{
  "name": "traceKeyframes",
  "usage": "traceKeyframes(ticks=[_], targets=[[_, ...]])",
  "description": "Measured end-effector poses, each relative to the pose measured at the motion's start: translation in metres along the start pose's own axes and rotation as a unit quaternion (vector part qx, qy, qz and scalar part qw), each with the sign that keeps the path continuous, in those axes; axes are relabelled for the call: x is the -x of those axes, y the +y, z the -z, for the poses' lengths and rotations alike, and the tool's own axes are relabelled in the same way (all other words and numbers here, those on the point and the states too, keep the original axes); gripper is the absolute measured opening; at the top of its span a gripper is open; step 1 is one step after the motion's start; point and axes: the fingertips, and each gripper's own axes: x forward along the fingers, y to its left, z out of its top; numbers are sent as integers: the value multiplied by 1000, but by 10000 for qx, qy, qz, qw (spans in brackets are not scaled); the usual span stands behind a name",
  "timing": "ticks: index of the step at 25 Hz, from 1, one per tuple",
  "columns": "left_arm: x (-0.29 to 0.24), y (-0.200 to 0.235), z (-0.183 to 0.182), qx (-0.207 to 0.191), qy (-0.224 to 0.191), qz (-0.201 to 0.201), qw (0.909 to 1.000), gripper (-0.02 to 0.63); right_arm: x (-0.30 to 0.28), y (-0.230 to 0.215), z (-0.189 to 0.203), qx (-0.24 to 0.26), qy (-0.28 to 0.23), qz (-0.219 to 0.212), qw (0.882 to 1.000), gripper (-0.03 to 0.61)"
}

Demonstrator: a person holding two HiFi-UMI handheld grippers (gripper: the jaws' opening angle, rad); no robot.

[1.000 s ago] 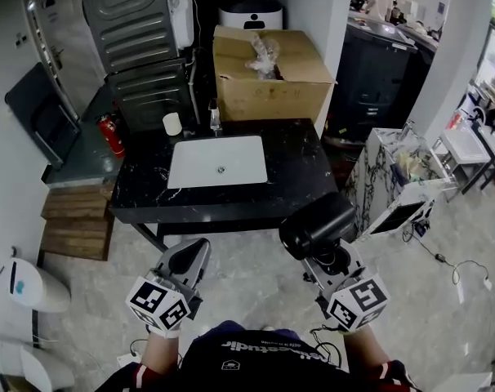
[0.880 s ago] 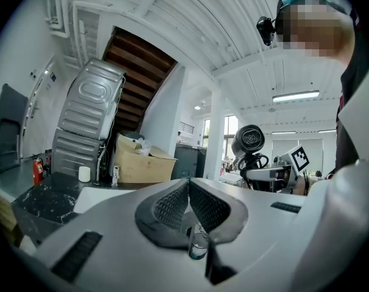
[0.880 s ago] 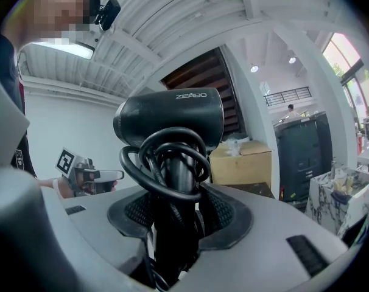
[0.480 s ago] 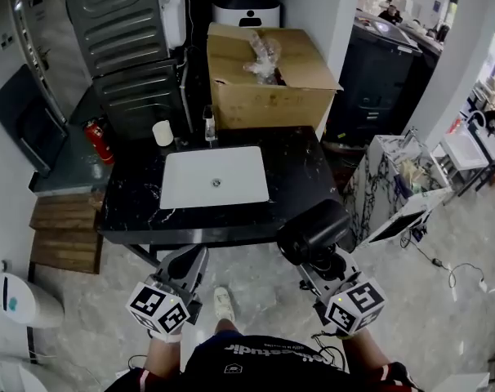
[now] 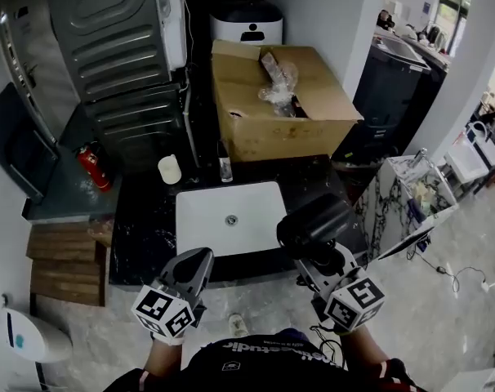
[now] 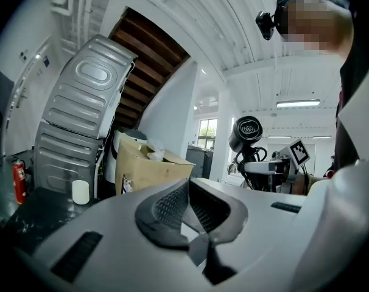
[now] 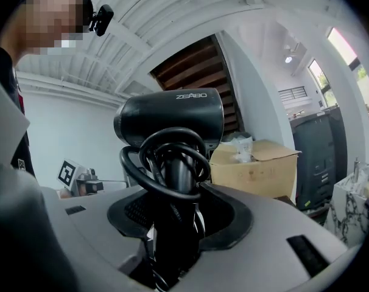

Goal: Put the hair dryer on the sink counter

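Note:
A black hair dryer (image 5: 313, 221) with its cable wound round the handle stands upright in my right gripper (image 5: 323, 256), which is shut on the handle. In the right gripper view the dryer's barrel (image 7: 172, 117) rises above the jaws, which clamp the handle and cable loops. The dryer hangs over the front right part of the black marble sink counter (image 5: 145, 239), beside the white basin (image 5: 229, 219). My left gripper (image 5: 192, 266) is at the counter's front edge, shut and empty; its pads (image 6: 172, 202) meet in the left gripper view, where the dryer (image 6: 248, 131) shows at right.
An open cardboard box (image 5: 313, 117) stands behind the counter. A white cup (image 5: 170, 170) and a small bottle (image 5: 225, 165) sit at the counter's back. A grey ribbed machine (image 5: 117, 47) and a fire extinguisher (image 5: 89, 168) are at left, wooden steps (image 5: 64, 256) lower left, a marble-patterned stand (image 5: 411, 194) right.
The person has stepped up to the counter. Both grippers now reach its front edge, and the hair dryer has come from in front of the counter to over its right front part.

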Motion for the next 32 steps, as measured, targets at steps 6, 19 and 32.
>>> traceKeyframes(ticks=[6, 19, 32], targets=[[-30, 40, 0, 38, 86, 207, 9997, 20, -39, -11, -1, 9, 92, 197, 9998, 212], [-72, 62, -5, 60, -19, -59, 10000, 20, -83, -48, 7, -26, 461, -199, 9987, 212], [-36, 98, -4, -9, -32, -1075, 9942, 20, -144, -30, 40, 67, 1195, -1080, 9869, 212]])
